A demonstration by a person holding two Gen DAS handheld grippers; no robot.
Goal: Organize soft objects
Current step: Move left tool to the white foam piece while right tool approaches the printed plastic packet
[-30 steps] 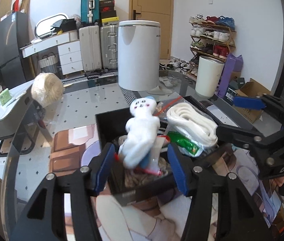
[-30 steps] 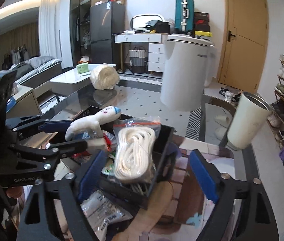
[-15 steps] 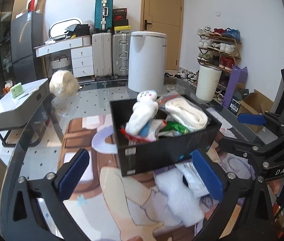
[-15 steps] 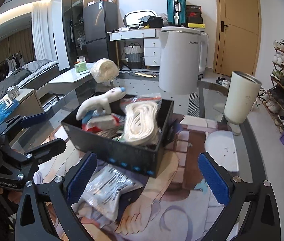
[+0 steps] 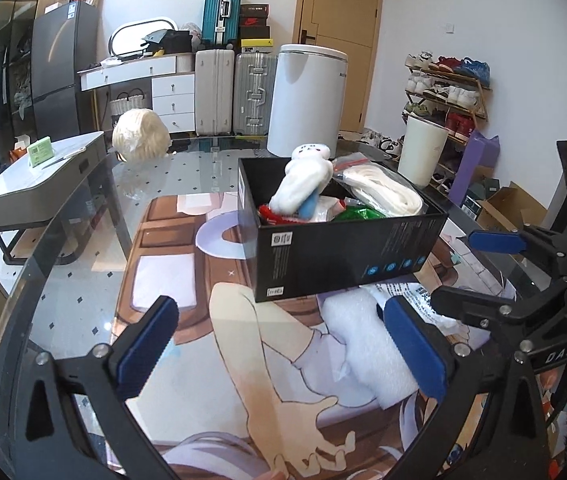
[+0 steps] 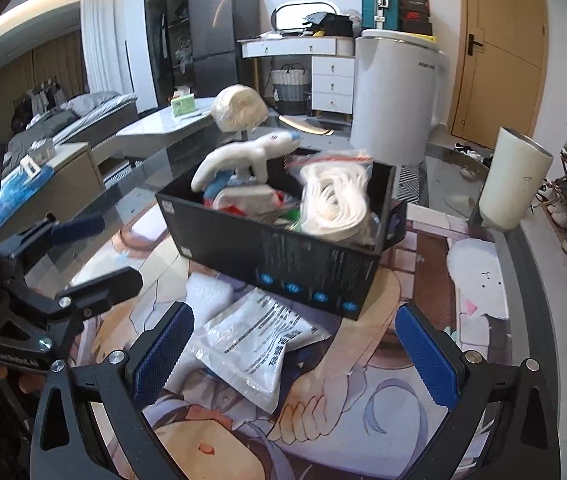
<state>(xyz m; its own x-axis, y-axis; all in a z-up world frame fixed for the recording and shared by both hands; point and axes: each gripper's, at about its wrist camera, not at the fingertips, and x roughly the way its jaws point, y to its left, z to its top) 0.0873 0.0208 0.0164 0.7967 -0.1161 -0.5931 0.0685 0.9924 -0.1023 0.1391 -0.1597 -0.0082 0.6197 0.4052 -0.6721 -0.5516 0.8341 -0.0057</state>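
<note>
Standing wide apart, the jaws of the left gripper [image 5: 281, 346] held nothing, and the jaws of the right gripper [image 6: 293, 350] were likewise spread and empty. Beyond both pairs of jaws a black box [image 5: 347, 256] was seen on the illustrated mat [image 5: 243, 360]. A white plush toy [image 5: 303, 184] was propped upright in the box, and a bagged coil of white rope [image 6: 333, 200] was packed beside it. Just ahead of the right jaws, a printed plastic packet [image 6: 251, 344] lay flat against the front wall of the box. A white foam sheet [image 5: 363, 344] was spread next to the left gripper's right finger [image 5: 413, 350].
</note>
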